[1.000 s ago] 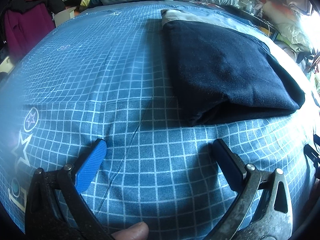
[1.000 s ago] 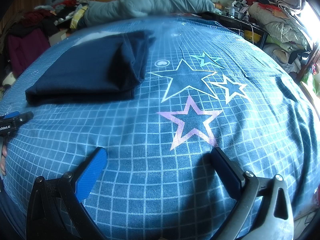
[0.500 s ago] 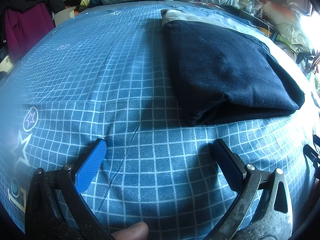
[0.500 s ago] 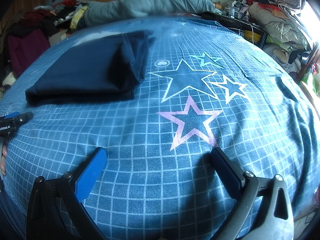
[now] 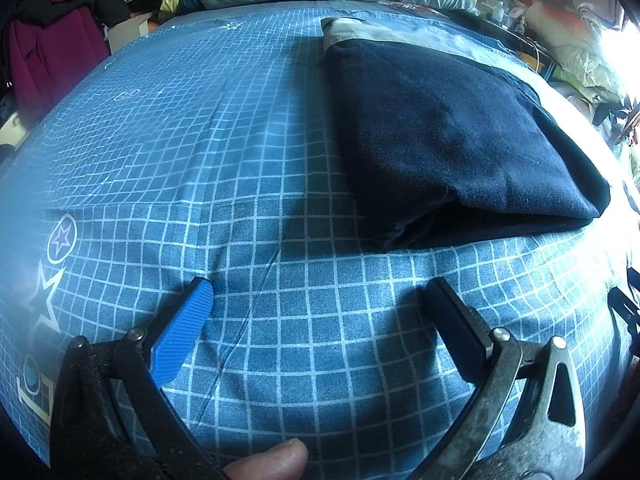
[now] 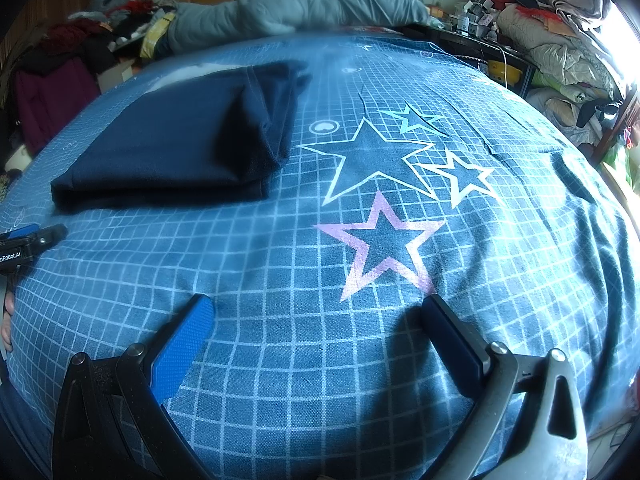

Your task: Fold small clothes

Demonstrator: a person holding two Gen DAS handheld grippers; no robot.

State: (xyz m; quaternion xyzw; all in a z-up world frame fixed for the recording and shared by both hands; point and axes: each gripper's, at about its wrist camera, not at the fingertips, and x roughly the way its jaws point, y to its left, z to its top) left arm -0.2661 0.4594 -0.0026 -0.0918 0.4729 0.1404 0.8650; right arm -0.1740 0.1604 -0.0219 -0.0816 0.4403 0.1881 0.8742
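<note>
A dark navy garment (image 5: 452, 136) lies folded into a flat rectangle on the blue grid-patterned bedsheet (image 5: 200, 184). In the right wrist view the garment (image 6: 176, 148) lies at the upper left. My left gripper (image 5: 318, 292) is open and empty, hovering over the sheet just short of the garment's near folded edge. My right gripper (image 6: 316, 308) is open and empty over the sheet, to the right of the garment, near a pink star print (image 6: 384, 240). The left gripper's tip also shows in the right wrist view (image 6: 28, 240) at the left edge.
A grey duvet (image 6: 304, 4) lies bunched at the head of the bed. Piles of clothes sit at the left (image 5: 48, 48) and at the right (image 6: 560, 48). A cluttered bedside table (image 6: 476, 28) stands at the far right.
</note>
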